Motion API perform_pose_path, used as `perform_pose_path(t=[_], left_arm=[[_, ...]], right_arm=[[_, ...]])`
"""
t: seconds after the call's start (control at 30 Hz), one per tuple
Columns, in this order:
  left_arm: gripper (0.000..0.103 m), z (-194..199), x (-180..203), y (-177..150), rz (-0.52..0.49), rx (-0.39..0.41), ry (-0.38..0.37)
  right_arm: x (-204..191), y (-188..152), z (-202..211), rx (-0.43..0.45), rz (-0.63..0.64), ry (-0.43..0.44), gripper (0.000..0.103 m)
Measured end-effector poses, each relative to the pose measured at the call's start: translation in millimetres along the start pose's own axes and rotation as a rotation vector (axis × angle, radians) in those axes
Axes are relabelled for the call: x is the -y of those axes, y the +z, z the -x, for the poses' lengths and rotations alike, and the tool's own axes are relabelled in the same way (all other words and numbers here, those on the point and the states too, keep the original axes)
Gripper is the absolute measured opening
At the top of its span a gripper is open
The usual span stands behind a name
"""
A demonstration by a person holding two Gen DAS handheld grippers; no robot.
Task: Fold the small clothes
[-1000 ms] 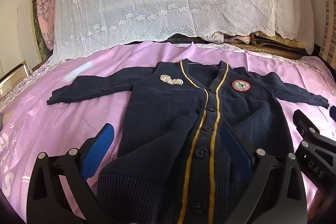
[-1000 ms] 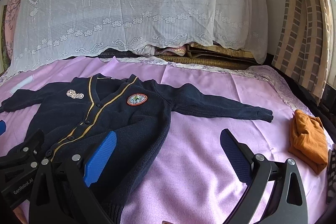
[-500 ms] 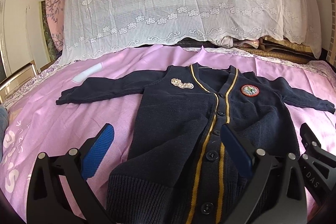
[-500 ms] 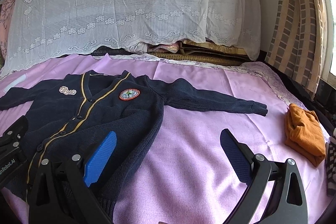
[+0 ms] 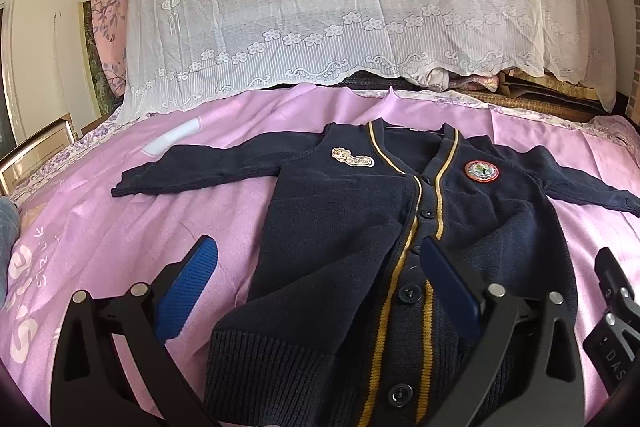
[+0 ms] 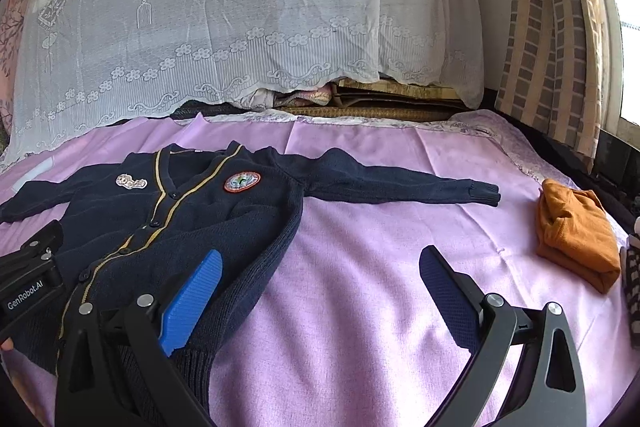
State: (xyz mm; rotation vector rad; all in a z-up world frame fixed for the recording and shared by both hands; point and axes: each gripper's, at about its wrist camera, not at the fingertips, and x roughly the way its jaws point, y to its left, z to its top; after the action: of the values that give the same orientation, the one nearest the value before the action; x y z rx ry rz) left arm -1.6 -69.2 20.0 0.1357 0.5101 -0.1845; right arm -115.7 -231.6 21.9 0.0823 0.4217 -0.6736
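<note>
**Both grippers spread wide above a navy cardigan laid out on the bed**

The left gripper [image 5: 316, 283] has its jaws wide apart and holds nothing; its blue pads [image 5: 188, 287] hang over the lower left part of the cardigan [image 5: 348, 227], one pad over the pink bedsheet [image 5: 120, 227] and the other over the button band. Whether either pad touches the knit cannot be told. The right gripper [image 6: 320, 291] is also spread wide and empty, its left pad over the cardigan's right edge near the hem, its right pad over bare sheet.

The cardigan lies flat, front up, on the bed. Its long axis runs from the ribbed hem nearest the cameras to the V-neck at the far end, toward the lace cloth [image 5: 360, 7]. Both sleeves stretch out sideways, roughly straight. It is dark navy knit, buttoned, with two mustard stripes along the placket, a round red-rimmed badge [image 5: 482, 171] on one chest and a pale embroidered patch [image 5: 352, 158] on the other.

A folded orange garment [image 6: 576, 231] lies well apart, to the right.
</note>
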Motion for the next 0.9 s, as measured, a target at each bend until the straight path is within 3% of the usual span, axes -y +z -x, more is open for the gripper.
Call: perform_pose_path(t=[0.1,0.33,0.53,0.9], left_arm=[[0.099,-0.3,0.0,-0.9,-0.003,-0.003,0.002],[0.099,-7.2,3.0,-1.9,-0.024,-0.067,-0.006],[0.099,0.1,9.7,-4.0,-0.055,-0.029,-0.001],[0.099,-1.1,8.9,-3.7,-0.059,-0.042,0.001]], right_arm=[[-1.0,-0.8,13.4,0.063,0.008,0.019,0.1],[-2.2,-0.3,17.7,0.058,0.022,0.075,0.1],[-1.1,-0.5,16.8,0.048,0.009,0.083,0.1],[-1.2,3.8,14.5,0.037,0.007,0.096,0.1]])
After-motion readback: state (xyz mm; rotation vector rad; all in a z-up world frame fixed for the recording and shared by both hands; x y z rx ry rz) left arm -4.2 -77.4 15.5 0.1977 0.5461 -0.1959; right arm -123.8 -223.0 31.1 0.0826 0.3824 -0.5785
